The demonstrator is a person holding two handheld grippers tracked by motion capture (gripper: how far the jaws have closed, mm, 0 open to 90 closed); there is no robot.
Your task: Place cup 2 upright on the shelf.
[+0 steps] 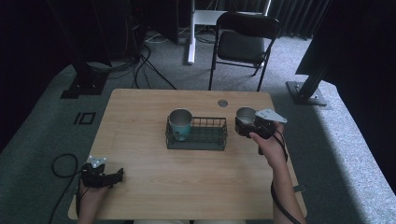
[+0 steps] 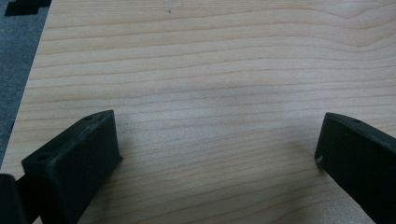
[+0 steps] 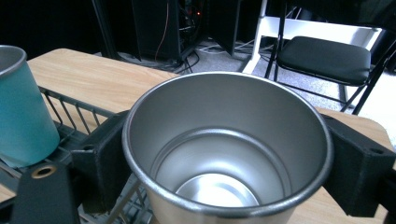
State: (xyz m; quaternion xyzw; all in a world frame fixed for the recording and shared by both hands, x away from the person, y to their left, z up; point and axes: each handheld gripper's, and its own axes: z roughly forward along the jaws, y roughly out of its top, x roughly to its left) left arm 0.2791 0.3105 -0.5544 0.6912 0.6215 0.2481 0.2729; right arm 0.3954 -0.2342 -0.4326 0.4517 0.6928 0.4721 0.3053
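A black wire basket (image 1: 219, 135) stands mid-table with a teal cup (image 1: 180, 123) upright in its left end. Just right of the basket, my right gripper (image 1: 246, 127) is shut on a steel cup (image 1: 244, 114), one jaw on each side of its wall. In the right gripper view the steel cup (image 3: 229, 154) is upright and empty, with the teal cup (image 3: 21, 116) and basket wires (image 3: 70, 112) to its left. I cannot tell whether the steel cup touches the table. My left gripper (image 1: 116, 176) lies at the table's front left, open over bare wood (image 2: 217, 93).
The wooden table (image 1: 140, 116) has a round cable hole (image 1: 222, 103) behind the basket. A black folding chair (image 1: 245, 42) and a white desk leg (image 1: 191, 42) stand beyond the far edge. Cables lie on the grey carpet at left.
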